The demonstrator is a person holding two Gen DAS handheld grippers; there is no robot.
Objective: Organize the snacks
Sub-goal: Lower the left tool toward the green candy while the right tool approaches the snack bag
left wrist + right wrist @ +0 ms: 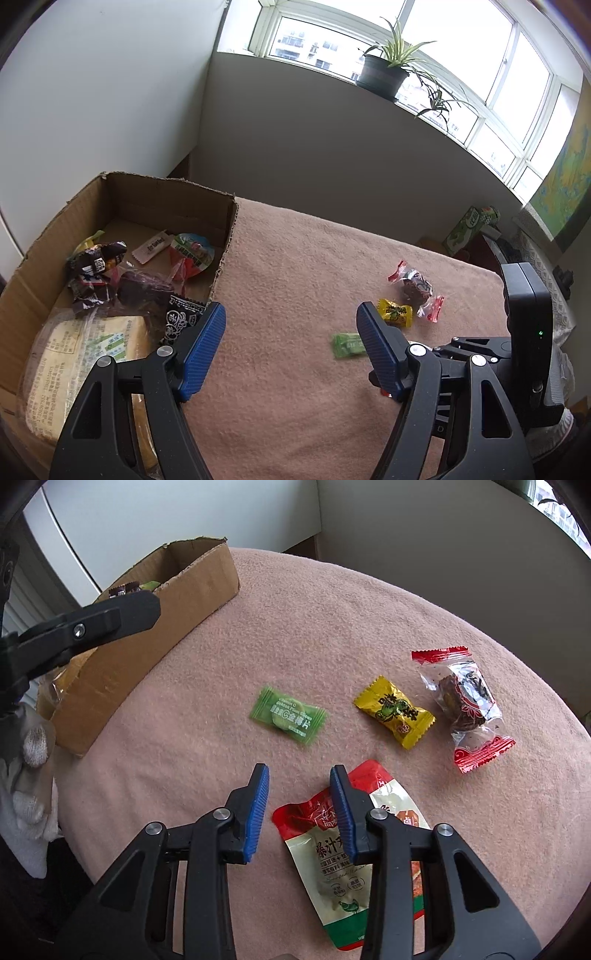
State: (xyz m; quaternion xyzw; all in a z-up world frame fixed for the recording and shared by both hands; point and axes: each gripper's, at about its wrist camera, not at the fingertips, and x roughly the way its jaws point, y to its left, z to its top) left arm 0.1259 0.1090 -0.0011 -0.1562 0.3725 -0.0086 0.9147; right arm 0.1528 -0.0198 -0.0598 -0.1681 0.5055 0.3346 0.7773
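Note:
A cardboard box (225, 229) stands at the left of a pink cloth-covered table and holds several snack packets, including a bread pack (85, 354). The box also shows in the right wrist view (155, 635). On the cloth lie a green candy (288, 715), a yellow candy (393, 710), a clear red-ended packet (465, 705) and a red-and-white pouch (332, 853). My left gripper (291, 328) is open and empty, just right of the box. My right gripper (300, 786) is open and empty, above the pouch's upper left edge. The green candy (347, 344), yellow candy (395, 312) and clear packet (417, 286) also show in the left wrist view.
The table's pink cloth (314, 620) spreads between box and candies. A window sill with a potted plant (384, 70) runs behind the table. A green carton (465, 229) stands beyond the far right edge. A gloved hand (33, 742) shows at the left.

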